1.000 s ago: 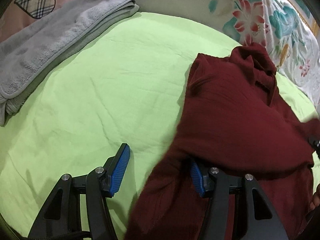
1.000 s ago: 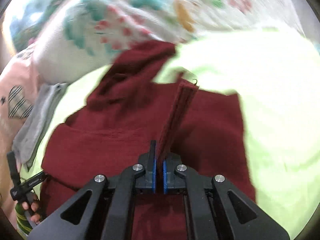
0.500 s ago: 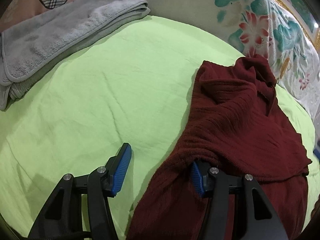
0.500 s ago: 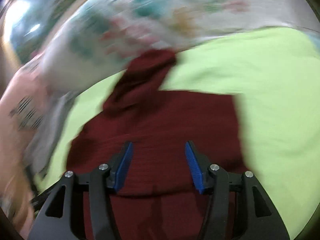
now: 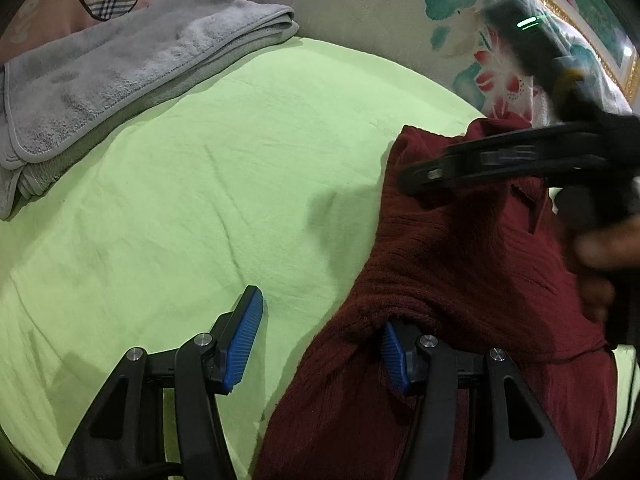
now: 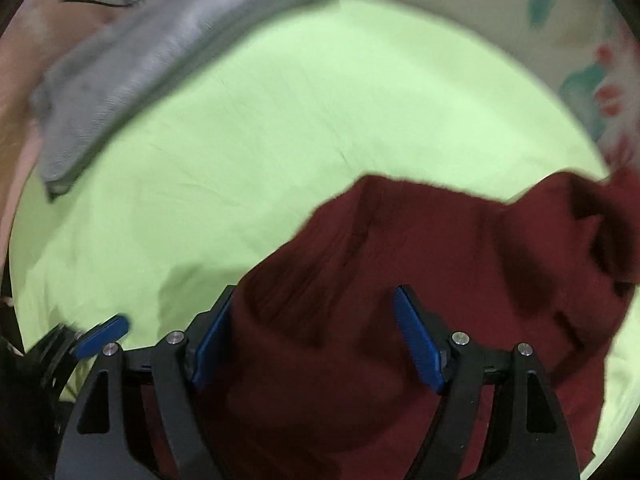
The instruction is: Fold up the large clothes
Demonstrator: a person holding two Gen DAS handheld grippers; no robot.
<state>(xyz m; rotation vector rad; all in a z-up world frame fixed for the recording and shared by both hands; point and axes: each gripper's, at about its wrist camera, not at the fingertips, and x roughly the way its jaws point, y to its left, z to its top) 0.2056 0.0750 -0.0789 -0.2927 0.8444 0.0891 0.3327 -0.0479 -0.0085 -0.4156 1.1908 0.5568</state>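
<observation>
A light green bed sheet (image 5: 200,184) covers the bed and fills most of both views. On its right part lies the dark red ribbed knit garment (image 5: 460,272), partly folded, with one layer over another and a bunched end near the floral cover (image 5: 460,12) at the far side. In the right wrist view the same garment (image 6: 380,280) is in the lower right, a little blurred. A folded grey fleece towel (image 5: 120,72) lies at the far left edge of the sheet, well apart from the garment. The left tool (image 5: 320,336) stands wide: its right blue pad is tucked under the garment's folded edge, and its left pad is over bare sheet. The right tool (image 6: 316,336) is also wide and holds nothing, low over the garment; whether it touches the cloth I cannot tell.
</observation>
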